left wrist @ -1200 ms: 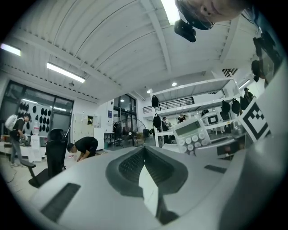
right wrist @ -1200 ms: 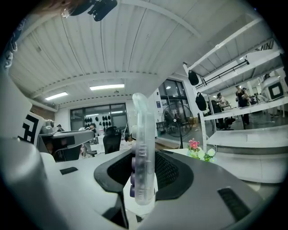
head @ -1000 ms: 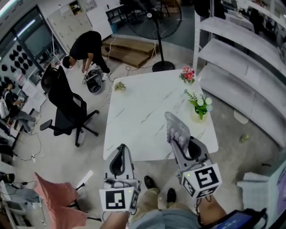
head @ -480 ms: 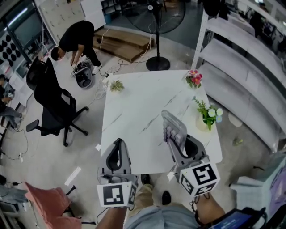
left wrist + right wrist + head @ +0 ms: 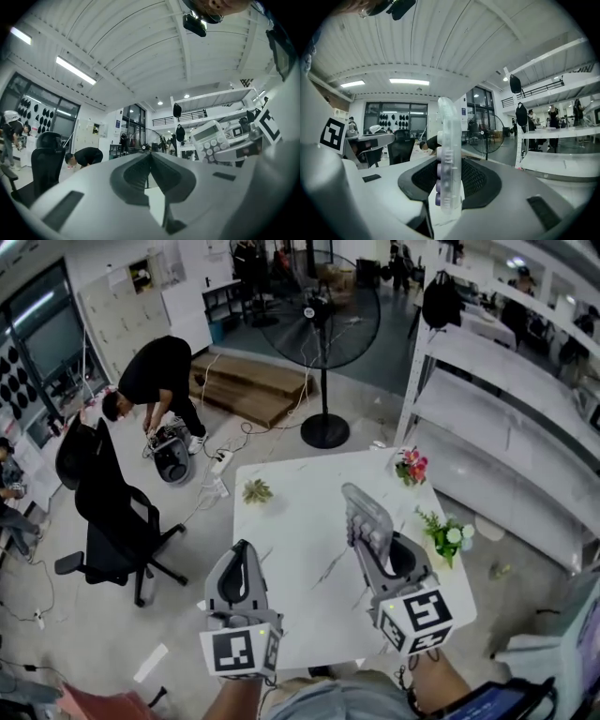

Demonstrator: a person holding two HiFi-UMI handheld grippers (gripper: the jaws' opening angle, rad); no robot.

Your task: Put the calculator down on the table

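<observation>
While I stand at the near edge of the white, grey-veined square table [image 5: 300, 517], my right gripper [image 5: 373, 542] is clamped on the pale, translucent-cased calculator with rounded keys [image 5: 361, 507]. Both pads press on its flat faces near its lower end. It sticks out forward between the jaws, edge-on to the right gripper view, with its keys turned toward my left side. From my head it shows over the near right part of the table, carried in the air and not lying on the tabletop.

My left gripper [image 5: 242, 557] hangs over the table's near left corner, its jaws pressed together with nothing between them.

On the table's far left part sits a small green sprig [image 5: 256, 490], at its far right corner a bunch of pink flowers [image 5: 411, 466], and on its right edge a posy of green leaves and white blooms [image 5: 447, 536]. Beyond the table's far side stands a black pedestal fan [image 5: 324, 329].
</observation>
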